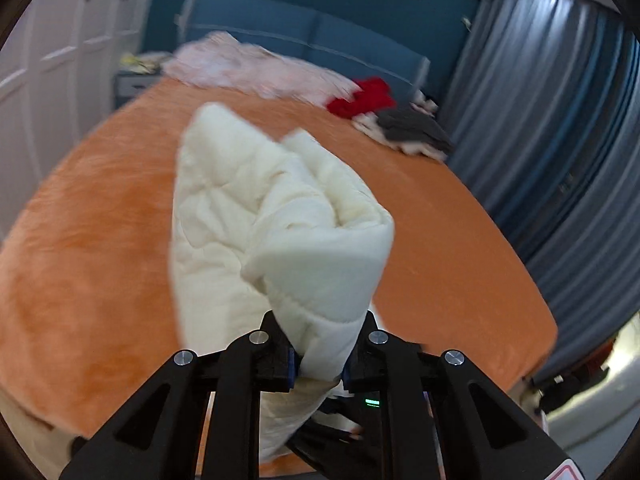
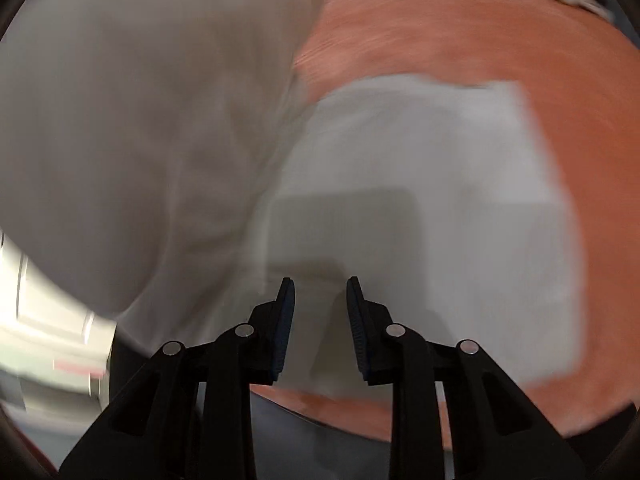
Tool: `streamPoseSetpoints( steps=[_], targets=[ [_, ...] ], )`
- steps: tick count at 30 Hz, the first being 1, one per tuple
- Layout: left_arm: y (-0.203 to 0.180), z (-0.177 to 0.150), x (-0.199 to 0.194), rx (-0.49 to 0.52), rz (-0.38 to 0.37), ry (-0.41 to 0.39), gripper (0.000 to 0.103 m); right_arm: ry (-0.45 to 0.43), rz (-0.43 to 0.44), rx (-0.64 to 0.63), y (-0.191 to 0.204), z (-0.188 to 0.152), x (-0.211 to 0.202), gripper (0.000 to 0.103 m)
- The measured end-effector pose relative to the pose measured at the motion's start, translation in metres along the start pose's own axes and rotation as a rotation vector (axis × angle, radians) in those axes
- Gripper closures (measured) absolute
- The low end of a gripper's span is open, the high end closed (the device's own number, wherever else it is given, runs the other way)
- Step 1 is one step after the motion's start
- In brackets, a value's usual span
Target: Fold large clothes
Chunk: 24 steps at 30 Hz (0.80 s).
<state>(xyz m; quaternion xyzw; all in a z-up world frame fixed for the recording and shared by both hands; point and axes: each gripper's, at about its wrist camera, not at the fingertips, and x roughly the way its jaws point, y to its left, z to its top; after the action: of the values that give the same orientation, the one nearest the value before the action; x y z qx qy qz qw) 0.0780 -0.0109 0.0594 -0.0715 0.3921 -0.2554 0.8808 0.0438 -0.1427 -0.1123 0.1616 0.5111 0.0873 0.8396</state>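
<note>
Cream quilted garment (image 1: 256,216) bunched, lifted above orange bedspread (image 1: 100,220), part lying flat on it in right view. Left gripper (image 1: 320,360) pinches garment's thick folded edge, pointing toward headboard. Right gripper (image 2: 320,320) hovers over flat part, fingers spread, holding nothing. One red garment (image 1: 362,98), one grey (image 1: 412,126), far corner.

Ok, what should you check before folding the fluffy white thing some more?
1. Left gripper grips the cream quilted garment: ok, shut on a bunched edge.
2. Right gripper ready to grab: ok, jaws open with nothing between them.
3. Lower part of the garment lies flat on the orange bedspread: cannot tell, right view is blurred.
4. Landing spot free of the red garment and grey clothes: ok, they sit at the far edge.
5. Fold edges lined up: cannot tell.
</note>
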Motion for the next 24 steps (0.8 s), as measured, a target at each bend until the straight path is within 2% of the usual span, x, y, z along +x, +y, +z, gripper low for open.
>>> streamPoseSetpoints(
  steps=[3, 6, 8, 10, 11, 12, 13, 14, 15, 16, 17, 19, 20, 22, 24],
  targets=[
    [-0.036, -0.010, 0.056, 0.068, 0.004, 0.104, 0.089, -0.058, -0.138, 0.062, -0.059, -0.011, -0.058, 0.075],
    [-0.060, -0.032, 0.105, 0.104, 0.054, 0.215, 0.081, -0.102, -0.204, 0.124, -0.096, -0.018, -0.104, 0.075],
    [-0.069, -0.048, 0.120, 0.137, 0.112, 0.239, 0.076, -0.124, -0.213, 0.147, -0.108, -0.020, -0.128, 0.073],
    [-0.079, -0.057, 0.114, 0.168, 0.152, 0.224, 0.070, -0.146, -0.212, 0.143, -0.106, -0.018, -0.144, 0.068],
    [-0.082, -0.059, 0.103, 0.173, 0.145, 0.218, 0.062, -0.163, -0.203, 0.126, -0.100, -0.017, -0.152, 0.066],
    [-0.082, -0.060, 0.092, 0.162, 0.122, 0.213, 0.052, -0.174, -0.193, 0.111, -0.096, -0.015, -0.156, 0.064],
    [-0.080, -0.060, 0.077, 0.135, 0.080, 0.204, 0.044, -0.187, -0.176, 0.093, -0.086, -0.011, -0.161, 0.058],
    [-0.075, -0.061, 0.061, 0.093, 0.034, 0.197, 0.032, -0.207, -0.148, 0.072, -0.074, -0.007, -0.166, 0.052],
    [-0.070, -0.059, 0.047, 0.052, -0.001, 0.185, 0.031, -0.224, -0.122, 0.051, -0.061, -0.003, -0.169, 0.049],
    [-0.060, -0.057, 0.029, 0.009, -0.033, 0.166, 0.031, -0.240, -0.100, 0.027, -0.048, 0.003, -0.171, 0.041],
    [-0.055, -0.056, 0.017, -0.015, -0.032, 0.155, 0.030, -0.249, -0.090, 0.010, -0.040, 0.009, -0.171, 0.037],
    [-0.041, -0.055, 0.004, -0.047, 0.018, 0.140, 0.030, -0.253, -0.057, -0.024, -0.024, 0.026, -0.163, 0.037],
    [-0.027, -0.057, 0.000, -0.078, 0.067, 0.141, 0.030, -0.249, -0.059, -0.037, -0.017, 0.034, -0.156, 0.037],
    [0.007, -0.065, 0.006, -0.158, 0.141, 0.184, 0.030, -0.234, -0.086, -0.062, -0.006, 0.047, -0.145, 0.037],
    [0.037, -0.076, 0.012, -0.258, 0.146, 0.220, 0.031, -0.201, -0.093, -0.076, -0.003, 0.065, -0.126, 0.037]
  ],
)
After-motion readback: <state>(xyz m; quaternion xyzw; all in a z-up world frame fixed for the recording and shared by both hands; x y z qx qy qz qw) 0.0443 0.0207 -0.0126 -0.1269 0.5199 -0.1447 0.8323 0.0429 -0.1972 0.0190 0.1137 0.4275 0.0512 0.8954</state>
